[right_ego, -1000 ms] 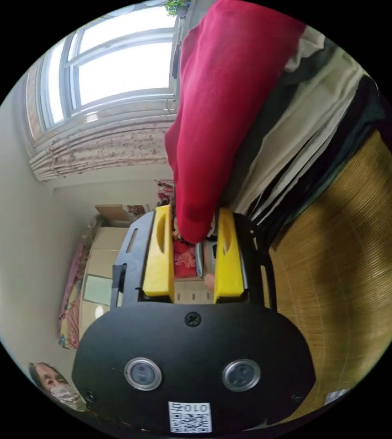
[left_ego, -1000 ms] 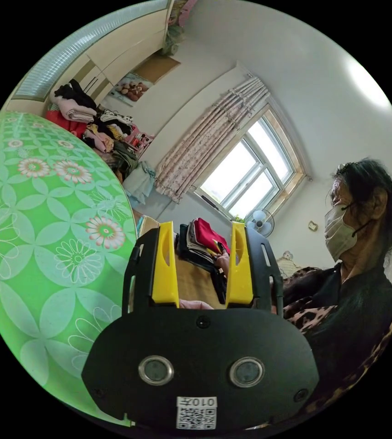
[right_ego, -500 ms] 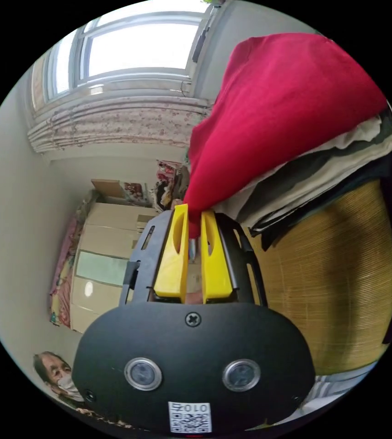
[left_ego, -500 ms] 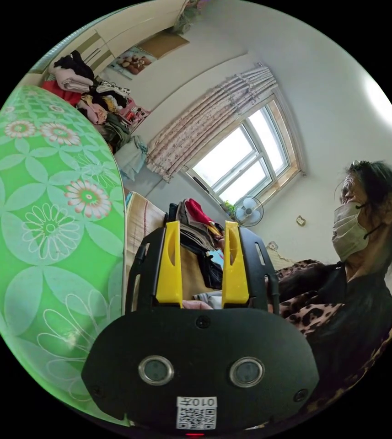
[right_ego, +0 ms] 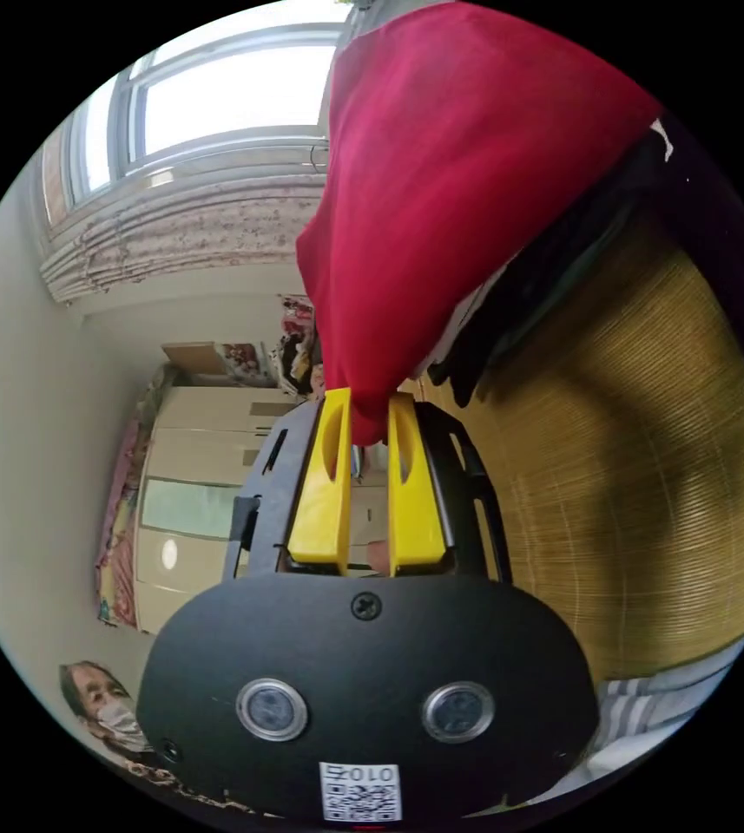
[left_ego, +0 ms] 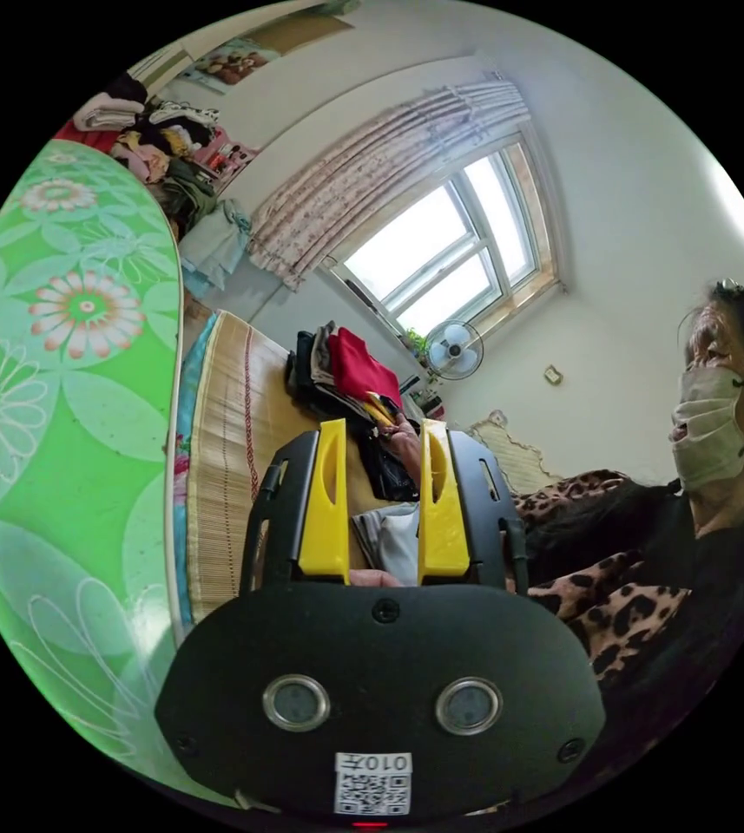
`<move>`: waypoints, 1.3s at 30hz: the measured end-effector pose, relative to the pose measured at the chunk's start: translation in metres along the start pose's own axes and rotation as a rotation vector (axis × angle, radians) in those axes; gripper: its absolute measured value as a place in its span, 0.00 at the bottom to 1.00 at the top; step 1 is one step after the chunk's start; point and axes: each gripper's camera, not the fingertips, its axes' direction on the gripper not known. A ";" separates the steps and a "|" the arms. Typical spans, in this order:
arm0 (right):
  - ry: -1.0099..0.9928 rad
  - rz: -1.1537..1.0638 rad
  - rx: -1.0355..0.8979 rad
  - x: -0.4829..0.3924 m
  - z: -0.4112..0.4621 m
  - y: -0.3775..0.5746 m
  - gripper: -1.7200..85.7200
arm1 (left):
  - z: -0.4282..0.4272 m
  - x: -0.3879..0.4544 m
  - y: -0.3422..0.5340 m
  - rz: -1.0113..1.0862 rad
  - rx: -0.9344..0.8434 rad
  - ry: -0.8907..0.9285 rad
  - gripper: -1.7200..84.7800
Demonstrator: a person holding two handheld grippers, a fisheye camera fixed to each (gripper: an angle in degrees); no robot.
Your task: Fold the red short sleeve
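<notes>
The red short sleeve (right_ego: pixel 450 200) lies on top of a stack of folded clothes (right_ego: pixel 510 295) on a woven straw mat (right_ego: pixel 649 486). My right gripper (right_ego: pixel 369 415) is shut on the red garment's lower corner, lifting its edge off the stack. In the left gripper view the same red short sleeve (left_ego: pixel 358 369) tops the stack of folded clothes (left_ego: pixel 319 377) farther off, with the other gripper's yellow jaws at its edge. My left gripper (left_ego: pixel 380 442) is open with nothing between its jaws.
A green flowered surface (left_ego: pixel 59 416) stands close at the left. The person (left_ego: pixel 710 486) wears a mask and a leopard-print sleeve (left_ego: pixel 615 599). A heap of clothes (left_ego: pixel 154 147), a window (left_ego: pixel 441 260), a fan (left_ego: pixel 452 349) and a wardrobe (right_ego: pixel 207 495) lie beyond.
My right gripper went from open around the red garment's corner to shut on it and has pulled the edge up. The left view has swung, showing more of the mat.
</notes>
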 end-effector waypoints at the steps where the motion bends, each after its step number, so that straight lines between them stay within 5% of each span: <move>1: -0.006 0.022 -0.017 0.003 0.005 -0.001 0.14 | -0.002 0.002 -0.001 0.010 0.012 -0.002 0.16; 5: -0.115 0.053 -0.027 0.006 0.018 -0.006 0.17 | 0.004 -0.004 -0.002 0.000 0.005 0.020 0.15; 14: -0.058 -0.115 -0.091 -0.050 0.015 0.026 0.09 | 0.068 -0.027 -0.009 -0.039 -0.145 0.075 0.16; 20: 0.047 -0.069 -0.473 -0.036 0.047 0.165 0.09 | 0.107 -0.063 0.009 -0.148 -0.252 0.071 0.15; 23: 0.076 0.042 -0.907 0.003 0.087 0.239 0.07 | 0.115 -0.088 0.026 -0.243 -0.290 0.043 0.16; 27: -0.082 -0.001 -0.791 -0.007 0.055 0.245 0.09 | 0.114 -0.117 0.048 -0.384 -0.324 -0.028 0.17; 32: 0.232 -0.288 -0.531 -0.054 0.003 0.176 0.17 | 0.110 -0.138 0.054 -0.487 -0.321 -0.134 0.20; 34: 0.458 -0.353 -0.583 -0.064 0.015 0.148 0.22 | 0.109 -0.145 0.054 -0.519 -0.331 -0.183 0.21; 39: 0.517 -0.407 -0.760 -0.077 0.072 0.127 0.25 | 0.116 -0.156 0.053 -0.582 -0.336 -0.116 0.22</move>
